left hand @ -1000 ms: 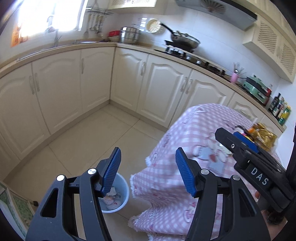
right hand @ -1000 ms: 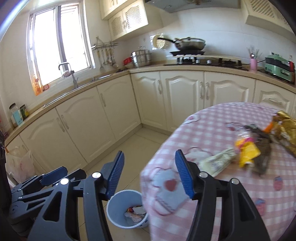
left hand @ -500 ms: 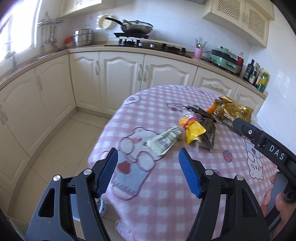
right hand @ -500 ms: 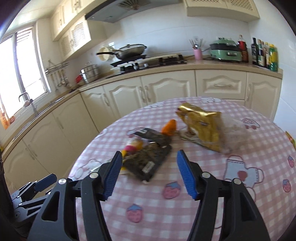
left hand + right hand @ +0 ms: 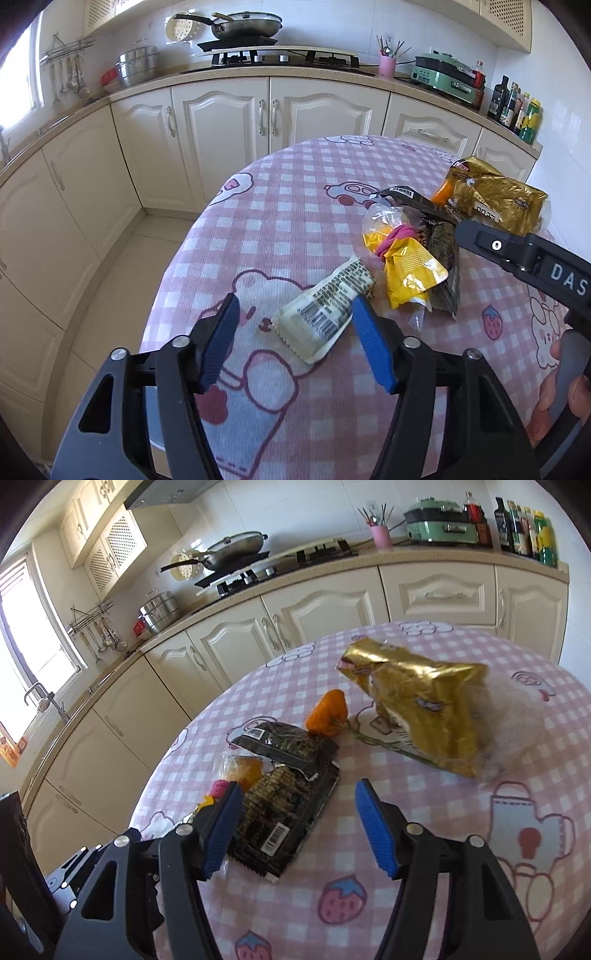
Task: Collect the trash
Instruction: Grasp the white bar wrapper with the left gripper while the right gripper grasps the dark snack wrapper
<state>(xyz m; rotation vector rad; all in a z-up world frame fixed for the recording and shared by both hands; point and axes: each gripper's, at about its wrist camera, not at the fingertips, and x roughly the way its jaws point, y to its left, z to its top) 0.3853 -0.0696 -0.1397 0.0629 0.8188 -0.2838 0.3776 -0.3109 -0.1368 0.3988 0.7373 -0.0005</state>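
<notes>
step: reach for trash | left gripper (image 5: 293,341) closing, pads not yet pressing white wrapper (image 5: 325,308), near table edge | right gripper (image 5: 297,829) opening, empty, black packet (image 5: 284,814) beside left pad | advice: straddle each wrapper's narrow width, then pinch

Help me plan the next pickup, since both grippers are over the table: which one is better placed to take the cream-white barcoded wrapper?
Left. The left gripper is closing with the cream-white barcoded wrapper lying between its blue pads, not yet pinched. The right gripper frames the black snack packet instead.
</notes>
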